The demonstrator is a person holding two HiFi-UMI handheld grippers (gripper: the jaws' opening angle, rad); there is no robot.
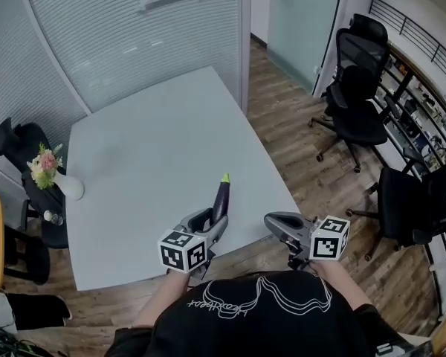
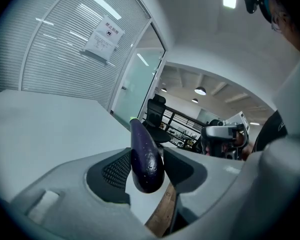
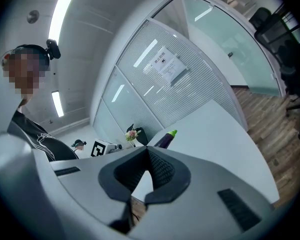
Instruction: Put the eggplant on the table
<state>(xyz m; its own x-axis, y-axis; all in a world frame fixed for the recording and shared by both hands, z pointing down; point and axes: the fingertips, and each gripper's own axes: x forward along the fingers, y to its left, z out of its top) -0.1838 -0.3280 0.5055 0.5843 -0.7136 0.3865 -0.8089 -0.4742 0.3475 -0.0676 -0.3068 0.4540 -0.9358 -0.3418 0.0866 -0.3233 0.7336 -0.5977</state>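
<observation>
Left gripper view puts the eggplant [image 2: 146, 156] right between the left tongs [image 1: 212, 223], which are clamped on its thick rounded end, one meshed pad on each side. The rest of it juts out ahead of the tips, over the desk [image 1: 156, 147]. The likeliest trouble is a slip: the skin is smooth and glossy, the body tapers away from the pads, and only one end is held, so the long free part could pivot or slide out before it is low enough. The other risk is the edge. Beneath the gripped end the desk's near rim and the wood floor [image 2: 162, 211] both show, so letting go here could let it roll back off; a spot further in looks safer. It is slim and dark purple, with a small bright green tip at the far end and a few pale specks near the fat end. To the right, the right tongs [image 3: 148, 151] are closed tip to tip with nothing in them.
</observation>
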